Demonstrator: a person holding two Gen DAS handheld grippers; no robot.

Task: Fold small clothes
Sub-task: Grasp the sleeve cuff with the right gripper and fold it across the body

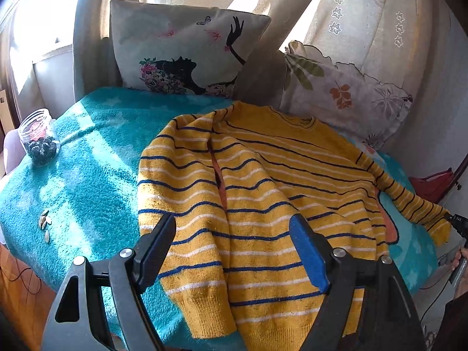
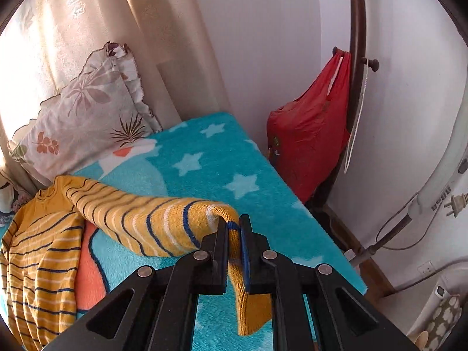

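Jaws of my right gripper pinch the sleeve of the yellow striped knit sweater at lower centre; my left gripper hangs open above its body on the turquoise fleece blanket. Sleeve-folding step: next, carry it across the chest.

place: home bedroom | cues: blanket-covered bed, pillows, curtains

Turquoise star blanket under striped yellow sweater, jar, two pillows.
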